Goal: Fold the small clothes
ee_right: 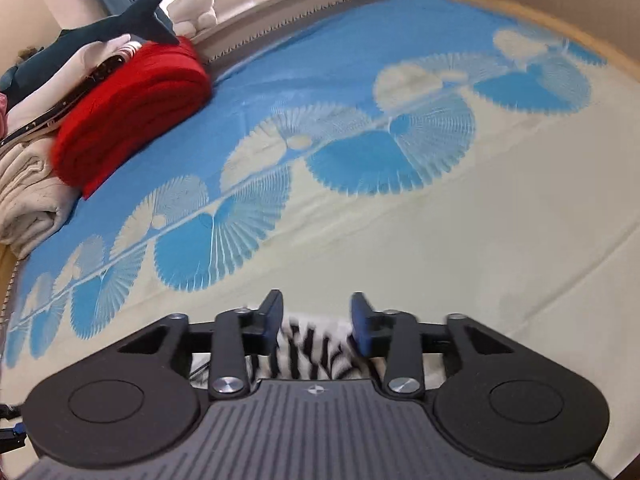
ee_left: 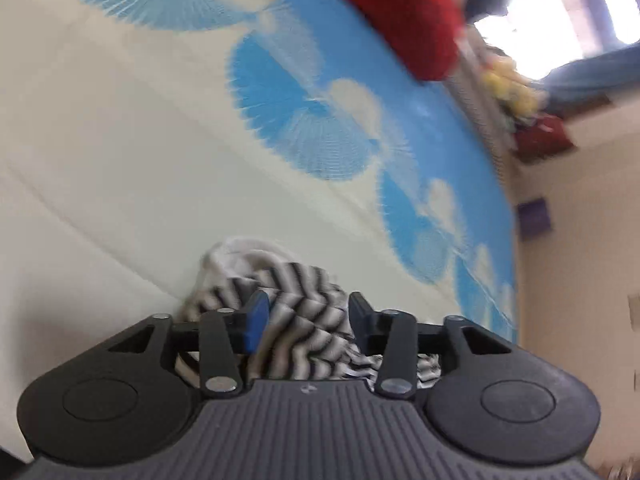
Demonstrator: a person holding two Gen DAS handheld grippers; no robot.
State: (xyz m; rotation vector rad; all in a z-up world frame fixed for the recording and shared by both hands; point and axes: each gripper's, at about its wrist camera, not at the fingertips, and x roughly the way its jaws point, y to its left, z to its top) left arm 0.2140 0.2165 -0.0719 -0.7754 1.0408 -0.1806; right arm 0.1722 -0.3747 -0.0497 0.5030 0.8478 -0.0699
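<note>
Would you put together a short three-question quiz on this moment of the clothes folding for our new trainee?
1. True or false: the left gripper is clamped shut on the striped garment.
2. What lies under the garment? A) a wooden floor B) a blue and cream bedspread C) a glass table
3. Fill in: the folded blanket near the edge of the bed is ____ in colour.

Key
1. False: the jaws stand apart, with the cloth loose between them.
2. B
3. red
</note>
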